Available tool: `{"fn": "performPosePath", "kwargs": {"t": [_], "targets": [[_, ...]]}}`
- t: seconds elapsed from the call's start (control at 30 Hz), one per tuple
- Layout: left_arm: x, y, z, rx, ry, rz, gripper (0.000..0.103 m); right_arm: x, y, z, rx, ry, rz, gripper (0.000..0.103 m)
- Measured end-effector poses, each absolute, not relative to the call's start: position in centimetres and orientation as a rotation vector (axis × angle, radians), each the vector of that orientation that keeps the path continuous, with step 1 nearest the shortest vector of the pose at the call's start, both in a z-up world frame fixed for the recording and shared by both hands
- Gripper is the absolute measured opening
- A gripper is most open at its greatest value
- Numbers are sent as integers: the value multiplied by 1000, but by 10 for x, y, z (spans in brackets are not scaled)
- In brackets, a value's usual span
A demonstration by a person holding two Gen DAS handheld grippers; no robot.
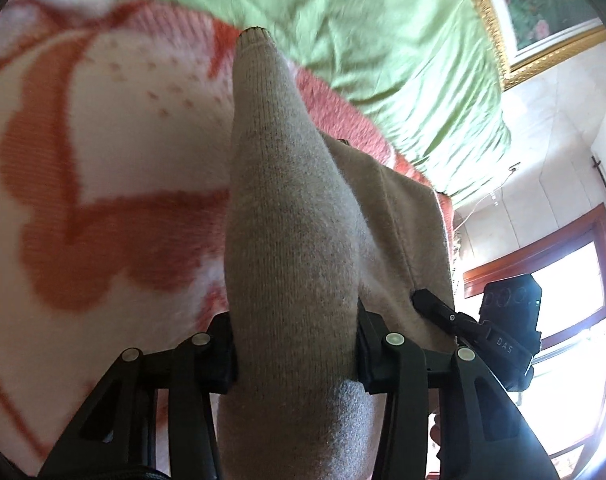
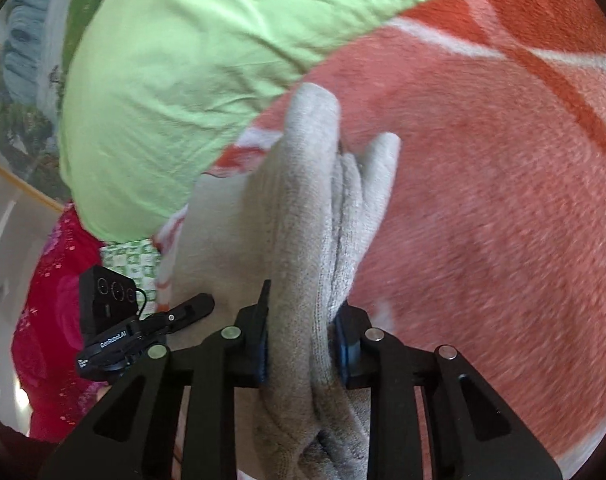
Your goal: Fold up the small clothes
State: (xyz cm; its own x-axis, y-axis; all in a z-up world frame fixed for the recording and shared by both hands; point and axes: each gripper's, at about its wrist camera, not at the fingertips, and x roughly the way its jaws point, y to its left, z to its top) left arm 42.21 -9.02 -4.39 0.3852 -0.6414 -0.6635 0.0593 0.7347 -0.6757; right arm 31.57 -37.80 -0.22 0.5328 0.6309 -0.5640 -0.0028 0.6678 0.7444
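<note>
A grey knitted garment (image 1: 295, 220) hangs stretched between both grippers above the bed. In the left wrist view my left gripper (image 1: 297, 348) is shut on a thick roll of it, which bulges out between the pads and tapers away to a point. My right gripper (image 1: 425, 300) appears at the right, pinching the same cloth's flat edge. In the right wrist view the garment (image 2: 307, 200) is bunched in folds, and my right gripper (image 2: 303, 344) is shut on them with its blue pads (image 2: 345, 348) pressed in. My left gripper (image 2: 195, 306) shows at the lower left against the cloth.
An orange and white blanket (image 1: 83, 160) covers the bed under the garment. A light green pillow (image 2: 163, 80) lies beyond it. A gold-framed picture (image 1: 543, 12) leans behind the pillow, a wood-framed window (image 1: 575, 264) is at the right, and red flowered fabric (image 2: 59, 300) lies beside the bed.
</note>
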Motion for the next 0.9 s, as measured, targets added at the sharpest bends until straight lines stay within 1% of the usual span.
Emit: {"fn": "performPosePath", "kwargs": {"t": [0.2,0.37,0.6,0.77,0.9], "targets": [[399,-43,-29,-596,1075,-449,44,304,-329,0,781,929,481,27],[391,-13,-41,-584,1085,-410,44,305,-302,-16,791,966,481,27],[389,-3,-66,-578,1119,-388,44,313,-286,-40,764,1037,460,27],[391,0,-77,-580,1128,-400,48,315,-291,-58,767,1071,444,28],[394,3,-87,-590,1143,-399,55,320,-292,-68,749,1088,432,33]]}}
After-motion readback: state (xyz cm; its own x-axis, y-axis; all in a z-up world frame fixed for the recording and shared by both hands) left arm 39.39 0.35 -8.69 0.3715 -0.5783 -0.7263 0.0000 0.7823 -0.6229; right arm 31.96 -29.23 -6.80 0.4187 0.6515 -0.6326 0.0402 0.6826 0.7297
